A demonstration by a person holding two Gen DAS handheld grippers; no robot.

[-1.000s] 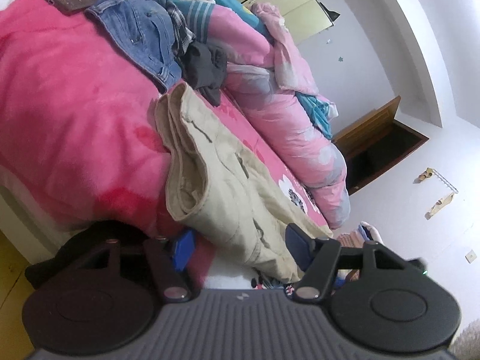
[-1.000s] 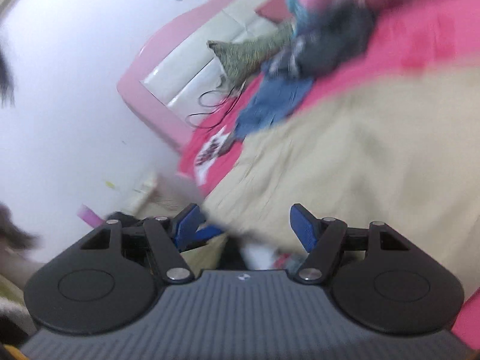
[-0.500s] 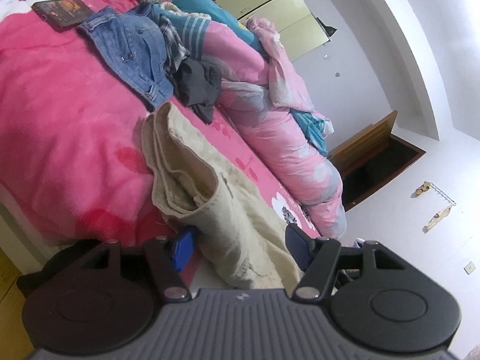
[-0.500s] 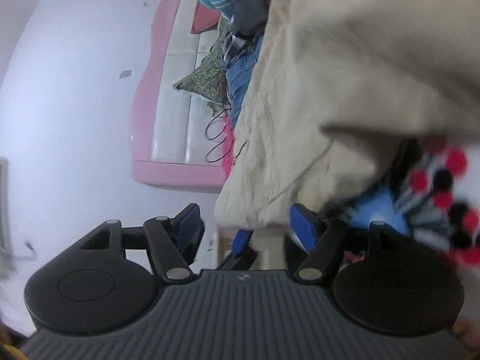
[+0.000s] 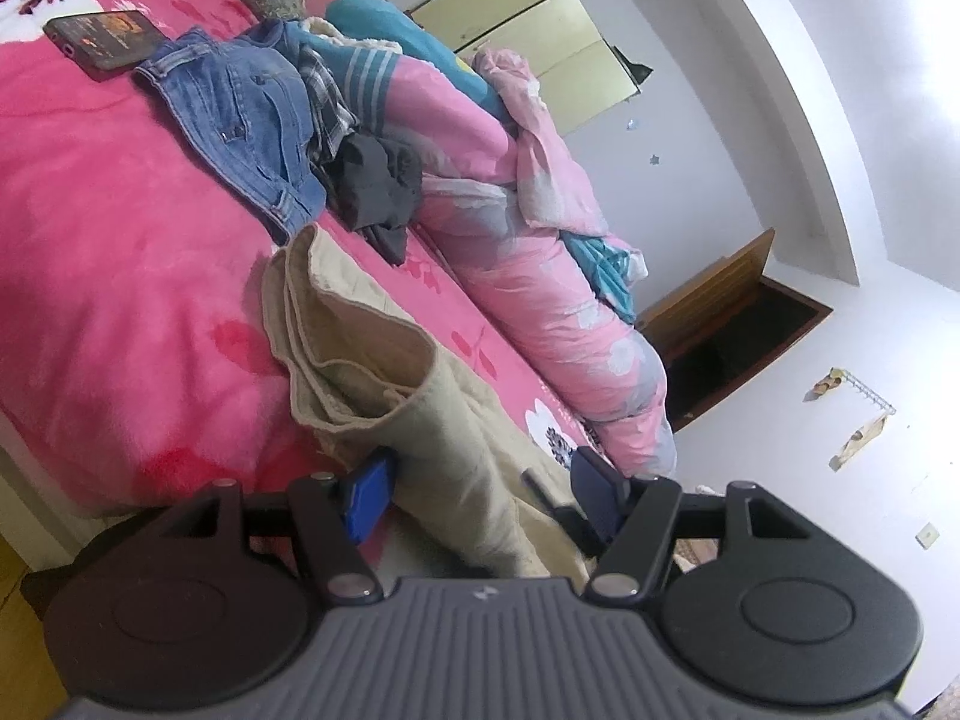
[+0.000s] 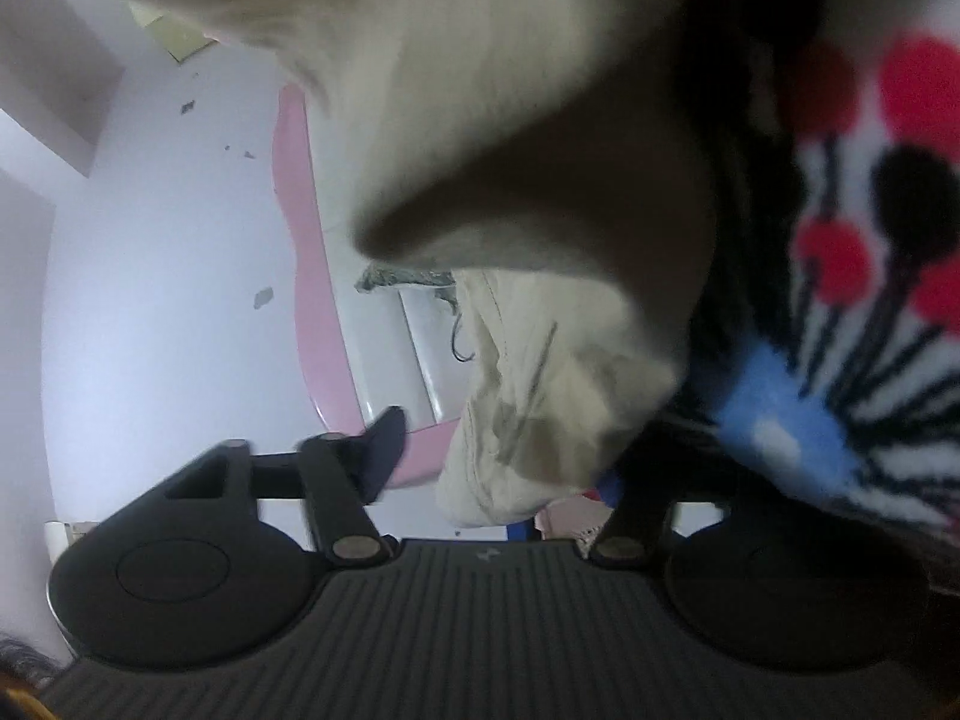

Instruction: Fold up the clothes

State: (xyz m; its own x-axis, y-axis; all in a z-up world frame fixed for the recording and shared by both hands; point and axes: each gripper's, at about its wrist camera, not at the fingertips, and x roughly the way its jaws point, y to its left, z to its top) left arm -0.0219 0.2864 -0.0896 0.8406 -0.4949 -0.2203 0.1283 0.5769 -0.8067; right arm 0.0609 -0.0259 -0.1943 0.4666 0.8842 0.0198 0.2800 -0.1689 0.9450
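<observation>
Beige trousers [image 5: 372,348] lie folded lengthwise on the pink bed blanket [image 5: 108,240], one end hanging over the near edge. My left gripper [image 5: 480,489] is open at that edge, and the hanging beige cloth runs down between its blue pads [image 5: 366,495]. In the right wrist view the beige trousers [image 6: 540,90] fill the top, blurred and very close. My right gripper [image 6: 498,468] is open with a bunched corner of the cloth between its fingers; the right finger is mostly hidden behind it.
Blue jeans [image 5: 240,114], a dark grey garment [image 5: 378,186] and a phone [image 5: 102,39] lie farther up the bed. A rolled pink duvet [image 5: 540,276] runs along the far side. A flower-patterned blanket [image 6: 870,210] and the pink headboard [image 6: 312,300] flank the right gripper.
My left gripper has closed in on the trousers' near end, so the cloth now sits between its fingers. The right gripper has swung round and pushed in against the beige cloth.
</observation>
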